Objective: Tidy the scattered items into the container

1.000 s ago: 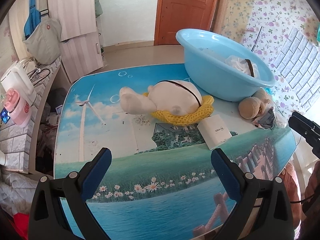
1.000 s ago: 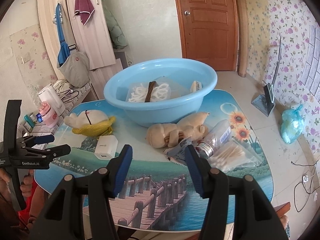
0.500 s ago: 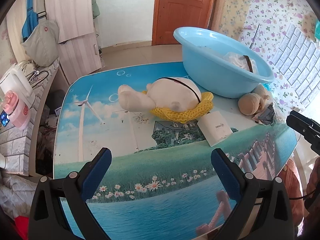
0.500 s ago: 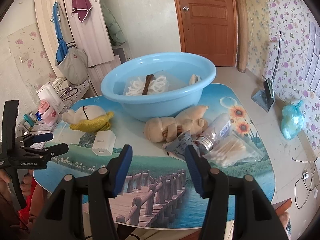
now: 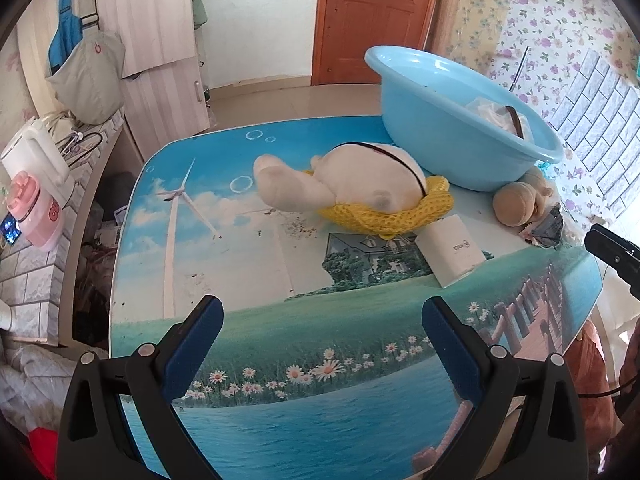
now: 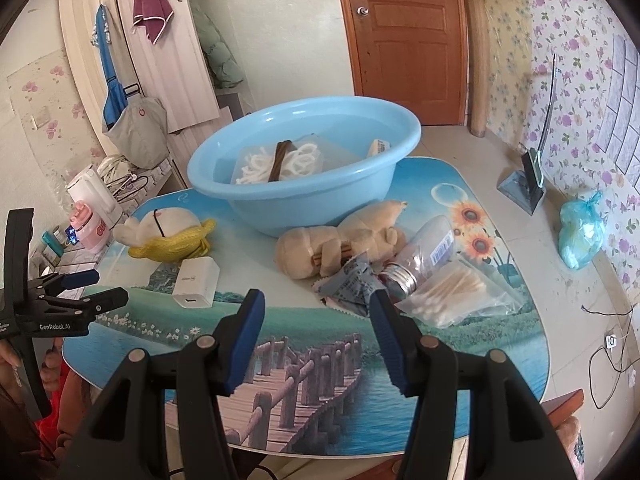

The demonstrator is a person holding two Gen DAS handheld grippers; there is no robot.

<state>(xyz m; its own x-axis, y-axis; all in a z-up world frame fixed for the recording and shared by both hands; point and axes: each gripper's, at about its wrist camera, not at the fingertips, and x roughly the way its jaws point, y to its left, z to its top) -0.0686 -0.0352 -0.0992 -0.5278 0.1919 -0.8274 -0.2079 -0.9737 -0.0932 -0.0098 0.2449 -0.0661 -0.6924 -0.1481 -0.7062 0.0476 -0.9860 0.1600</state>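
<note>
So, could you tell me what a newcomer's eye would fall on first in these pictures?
Probably the big light-blue basin at the back of the scenic-print table, with a bag of white cord already inside it. Next, the clutter in front of it: a white plush toy on yellow netting at the left, a tan plush toy in the middle, and a white charger nearer the open claws.

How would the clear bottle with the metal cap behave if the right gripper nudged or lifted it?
The bottle lies on its side, so a nudge would probably roll it. It looks clear and mostly empty, likely light. Its smooth wall may slip between the pads; the bag of swabs beside it could shift too.
</note>
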